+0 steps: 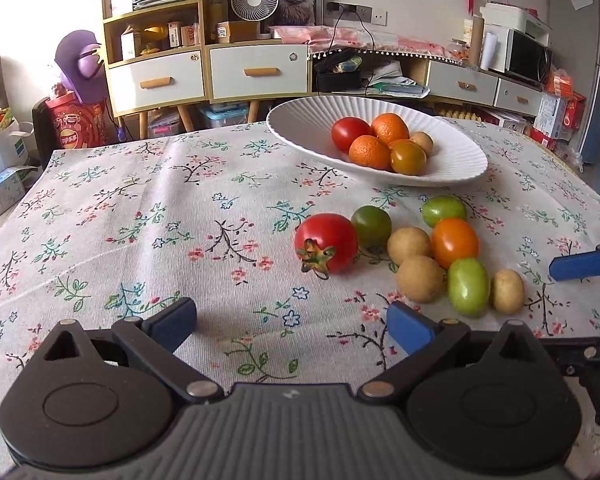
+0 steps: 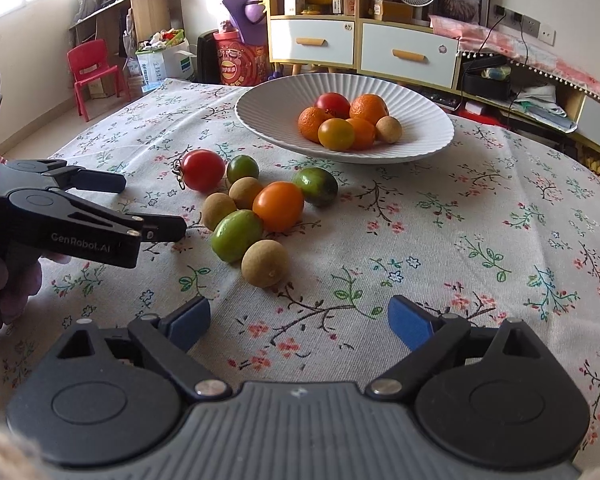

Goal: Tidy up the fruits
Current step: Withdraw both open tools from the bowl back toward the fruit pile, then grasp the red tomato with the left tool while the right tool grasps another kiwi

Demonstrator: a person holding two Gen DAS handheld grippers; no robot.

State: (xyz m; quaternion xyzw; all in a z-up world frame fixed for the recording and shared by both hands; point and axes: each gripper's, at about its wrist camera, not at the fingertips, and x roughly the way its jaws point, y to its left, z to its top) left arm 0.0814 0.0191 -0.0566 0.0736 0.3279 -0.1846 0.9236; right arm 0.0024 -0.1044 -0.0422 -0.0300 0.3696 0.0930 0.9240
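Tablecloth [image 1: 140,208], floral, over the whole table. White ribbed bowl [image 2: 268,92] at the far side, holding oranges and tomatoes. Left gripper [image 1: 292,320] tilted down toward the cloth, jaws spread, empty. Right gripper [image 2: 299,320] likewise tilted down, spread, empty. Loose fruit cluster [image 2: 278,206] lying between bowl and grippers.

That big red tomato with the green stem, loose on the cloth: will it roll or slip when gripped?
The red tomato is round and lies on its side, so a nudge probably rolls it toward the dark green tomato beside it. Its glossy skin may slip; likely soft, so squeeze gently.
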